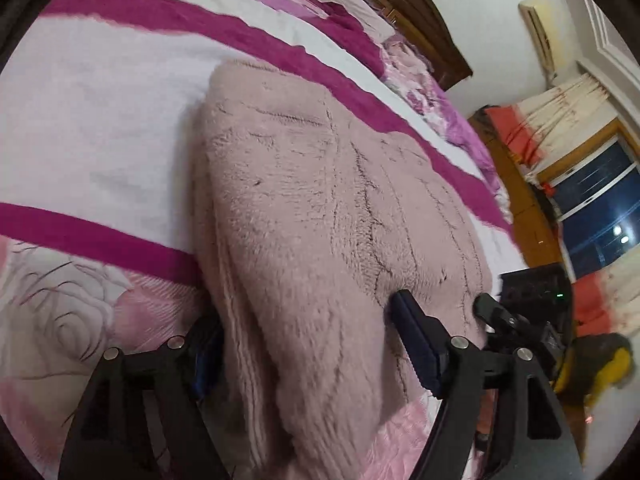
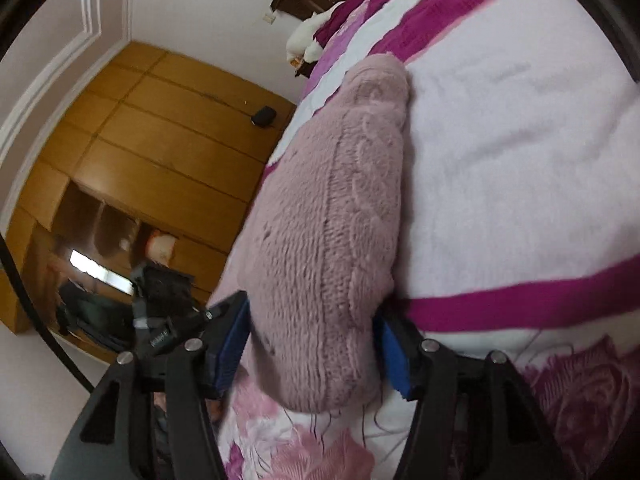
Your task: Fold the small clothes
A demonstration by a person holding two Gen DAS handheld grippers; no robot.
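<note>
A fuzzy pale-pink knitted garment (image 1: 320, 208) lies folded in thick layers on the bed. In the left wrist view my left gripper (image 1: 308, 344) has its jaws wide apart around the garment's near edge, one blue pad (image 1: 416, 344) on top and the other hidden under the fabric. In the right wrist view the same garment (image 2: 332, 232) bulges between the blue pads (image 2: 394, 356) of my right gripper (image 2: 312, 344), which straddles its near end with the jaws apart. The right gripper's body shows in the left wrist view (image 1: 532, 300).
The bed cover (image 1: 100, 120) is white with magenta stripes and pink roses. A dark wooden headboard (image 1: 420, 12) is at the far end. A wooden wardrobe (image 2: 160, 152) stands beside the bed. A window with curtains (image 1: 600, 208) is at the right.
</note>
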